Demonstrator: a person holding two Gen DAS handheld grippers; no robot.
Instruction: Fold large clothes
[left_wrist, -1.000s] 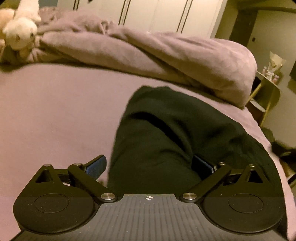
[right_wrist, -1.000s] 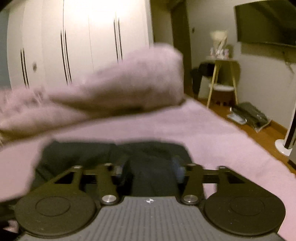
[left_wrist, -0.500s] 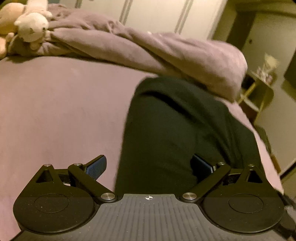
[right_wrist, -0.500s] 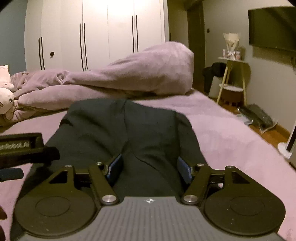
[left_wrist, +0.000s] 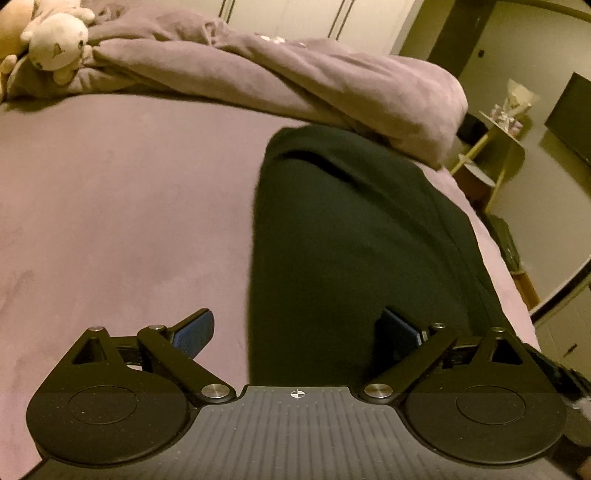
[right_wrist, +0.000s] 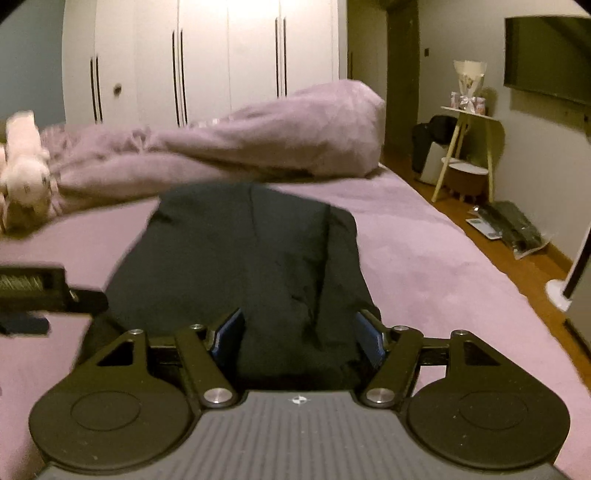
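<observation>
The dark, nearly black fabric garment lies flat as a long folded strip on the mauve-sheeted bed, its far end just short of the heaped mauve duvet. Compared with a second ago, both views have pulled back from the garment: more of its length is now visible, and the duvet sits farther off in the right wrist view. The right tool has its jaws parted, with the near end of the garment lying between the blue pads but not pinched. The left tool is likewise spread wide over the garment's left edge, gripping nothing. Both tools are released, so the lengthwise fold appears complete. The next step is probably a crosswise fold, bringing the near end toward the far end.
</observation>
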